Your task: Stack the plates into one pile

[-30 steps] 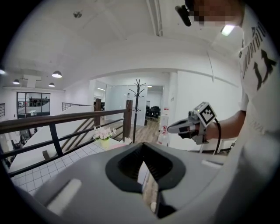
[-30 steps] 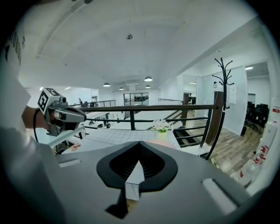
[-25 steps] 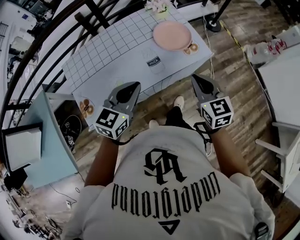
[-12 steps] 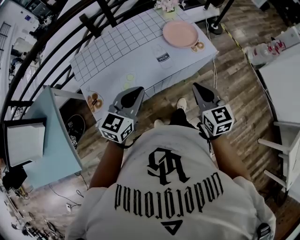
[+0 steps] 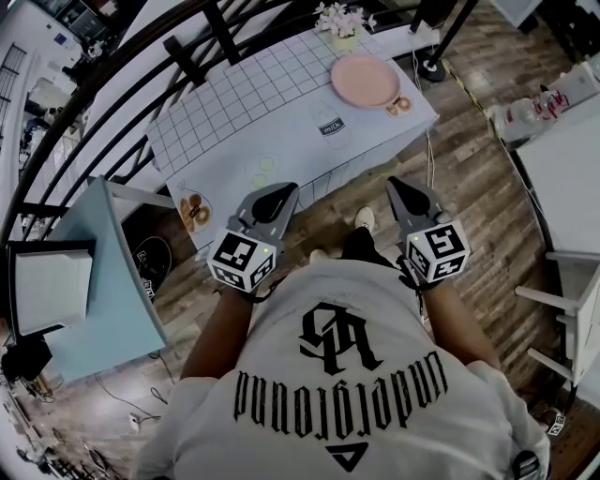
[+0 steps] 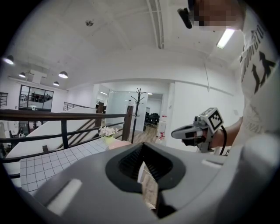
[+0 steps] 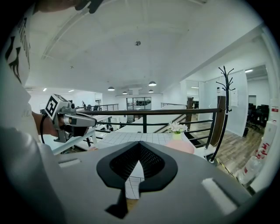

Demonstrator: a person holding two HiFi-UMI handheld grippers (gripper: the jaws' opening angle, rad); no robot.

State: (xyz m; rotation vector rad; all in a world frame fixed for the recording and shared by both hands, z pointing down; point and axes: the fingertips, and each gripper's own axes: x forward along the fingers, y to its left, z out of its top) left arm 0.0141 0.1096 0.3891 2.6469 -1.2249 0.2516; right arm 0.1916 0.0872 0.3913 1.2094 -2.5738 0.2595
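Room: open loft with a wooden floor (image 5: 469, 159) and a dark railing (image 5: 122, 56) behind the table.
Table: the table (image 5: 234, 103) wears a grid-print cloth, with a vase of flowers (image 5: 339, 21) at the far right and a glass marked milk (image 5: 331, 125) near the middle.
Pink plate: the pink plate (image 5: 366, 81) lies flat at the far right end, just beside the vase. I cannot tell whether it is one plate or several lying together.
Small plate: a small plate (image 5: 194, 212) bearing pastries sits at the near left corner, well apart from the pink one.
Stage: this fits a pile yet to be gathered, if the small plate belongs in it. It also fits a finished pink pile, with the pastry plate left alone.
Doing it well: any plate is best taken by its rim, with the tongs opened before they arrive. It should be carried level and set down centred so the pile sits flat. The pastries would probably slide if their plate tilts.
Left tongs: the left tongs (image 5: 274, 199) hang over the floor at the table's near edge. Their tips are closed together, gripping nothing and touching nothing.
Right tongs: the right tongs (image 5: 403, 192) are likewise in the air short of the table, tips meeting and empty.
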